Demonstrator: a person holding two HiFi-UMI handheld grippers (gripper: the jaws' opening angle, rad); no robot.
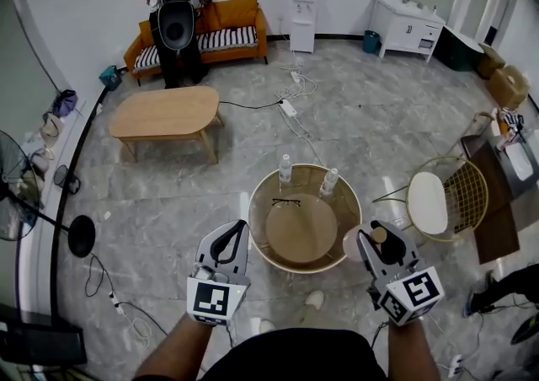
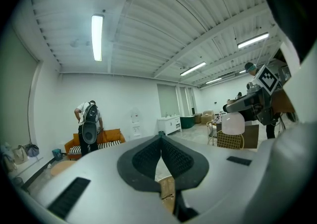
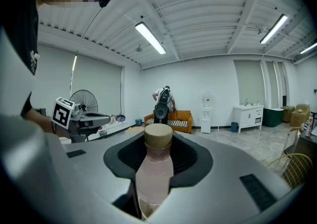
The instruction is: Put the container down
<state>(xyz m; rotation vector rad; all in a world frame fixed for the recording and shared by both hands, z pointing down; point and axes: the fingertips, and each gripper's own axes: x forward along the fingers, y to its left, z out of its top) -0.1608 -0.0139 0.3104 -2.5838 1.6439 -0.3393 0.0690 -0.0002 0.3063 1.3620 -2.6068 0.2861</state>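
Observation:
My right gripper [image 1: 381, 246] is shut on a small clear bottle [image 1: 379, 236] with a tan cap and pale pink contents. It holds the bottle upright in the air just off the right rim of the round glass table [image 1: 345, 240]. In the right gripper view the bottle [image 3: 154, 173] stands between the jaws of the right gripper [image 3: 158, 143], its cap above them. My left gripper [image 1: 226, 246] hangs by the table's left rim. The left gripper view shows the left gripper [image 2: 160, 143] with its jaws closed together and nothing between them.
On the glass table stand two water bottles [image 1: 285, 169] [image 1: 329, 181] at the far rim, and a pair of glasses [image 1: 286, 201] lies there. A yellow wire chair [image 1: 459, 194] is to the right, a wooden coffee table [image 1: 164, 112] far left. Cables [image 1: 290, 105] cross the floor. A person [image 1: 175, 8] stands by the sofa.

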